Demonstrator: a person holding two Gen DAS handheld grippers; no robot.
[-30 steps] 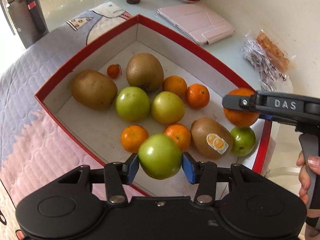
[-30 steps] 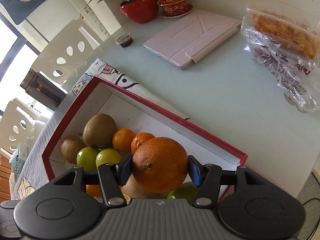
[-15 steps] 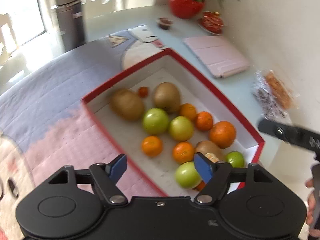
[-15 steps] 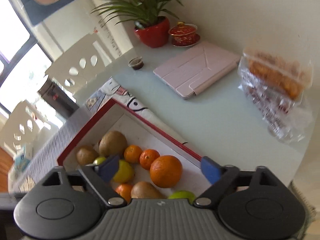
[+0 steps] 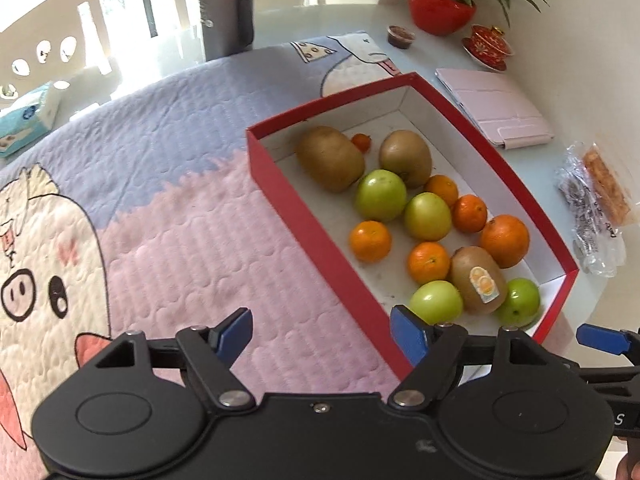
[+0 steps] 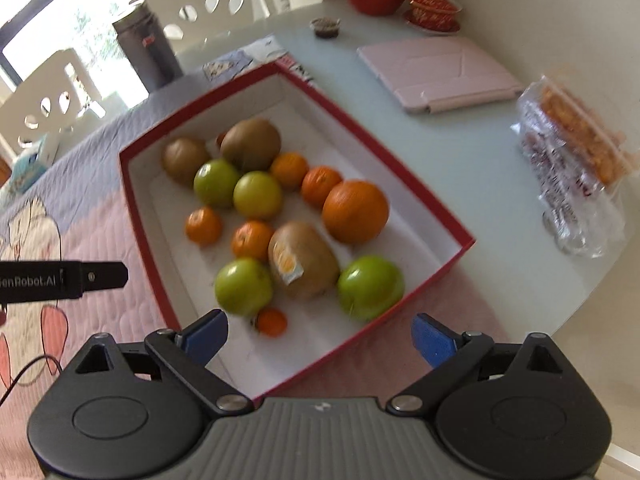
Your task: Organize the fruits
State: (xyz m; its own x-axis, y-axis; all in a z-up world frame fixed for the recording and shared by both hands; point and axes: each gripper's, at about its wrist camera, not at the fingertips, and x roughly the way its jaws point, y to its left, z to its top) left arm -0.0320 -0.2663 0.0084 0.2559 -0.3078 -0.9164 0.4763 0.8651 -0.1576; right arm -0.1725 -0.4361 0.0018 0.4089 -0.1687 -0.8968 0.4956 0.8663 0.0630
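Left gripper (image 5: 320,332) and right gripper (image 6: 320,334), both just spread wide and empty, above red-walled cardboard box (image 6: 144,216) of fruit.

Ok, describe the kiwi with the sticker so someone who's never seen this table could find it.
Find the red box on the table, full of fruit. At its near end, the kiwi lies between two green apples. It is the only brown fruit with an orange-and-white sticker.
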